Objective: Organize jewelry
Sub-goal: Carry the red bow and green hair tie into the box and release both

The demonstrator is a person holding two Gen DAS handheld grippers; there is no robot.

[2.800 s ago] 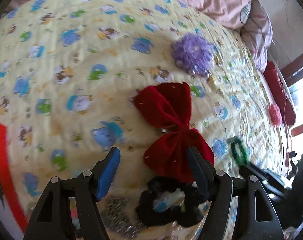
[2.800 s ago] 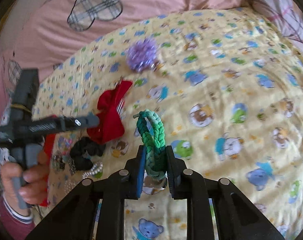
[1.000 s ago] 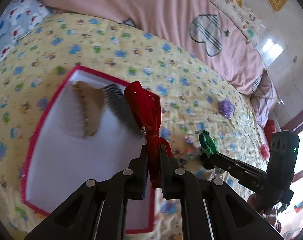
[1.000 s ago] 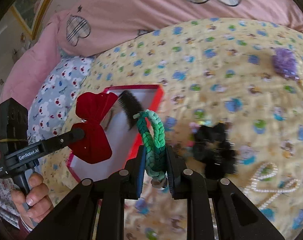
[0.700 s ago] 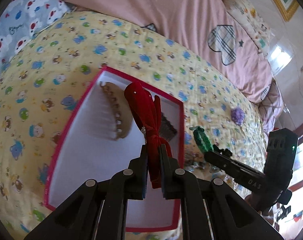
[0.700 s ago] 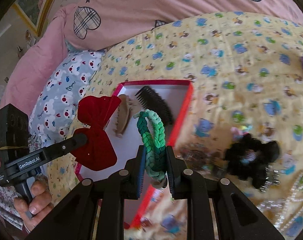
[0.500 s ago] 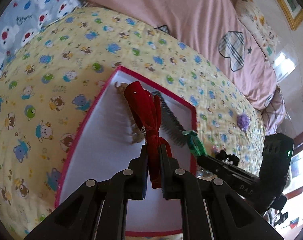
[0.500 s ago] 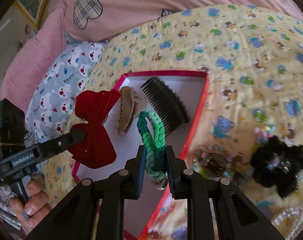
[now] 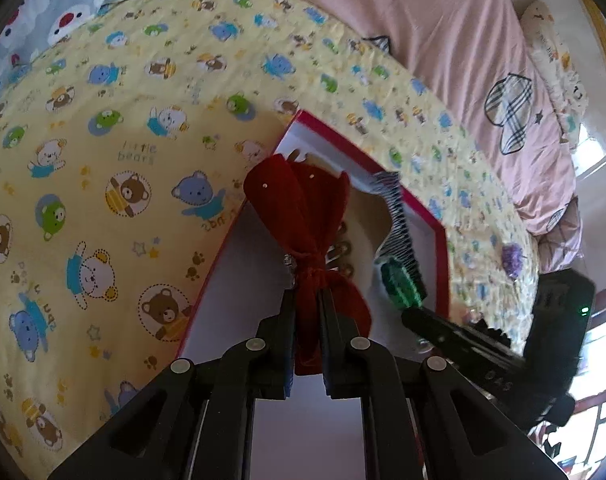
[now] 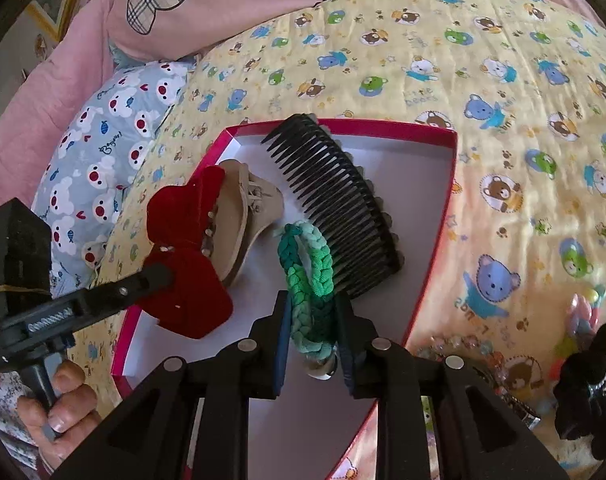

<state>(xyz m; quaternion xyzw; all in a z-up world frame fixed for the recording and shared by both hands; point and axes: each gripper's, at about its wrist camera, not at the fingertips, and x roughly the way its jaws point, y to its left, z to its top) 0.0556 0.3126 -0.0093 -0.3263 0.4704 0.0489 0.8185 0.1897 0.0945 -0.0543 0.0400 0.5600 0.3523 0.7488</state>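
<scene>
Yellow bear-print quilt [image 10: 523, 92] on bed, w/ red-rimmed white-lined shallow box [image 10: 449, 184] as landmark. Red velvet bow [image 9: 303, 216] pinched at its knot by left gripper [image 9: 306, 304], hanging over box's left part, prob for drop-in. Green braided hair tie [image 10: 307, 280] sits btwn right gripper [image 10: 312, 320] fingers over box centre; jaws opening, likely releasing. Inside box: black plastic comb [image 10: 335, 204], beige claw clip [image 10: 247, 208]. Vs ~3 s ago: both items were over quilt away from box, now above it, lower.
</scene>
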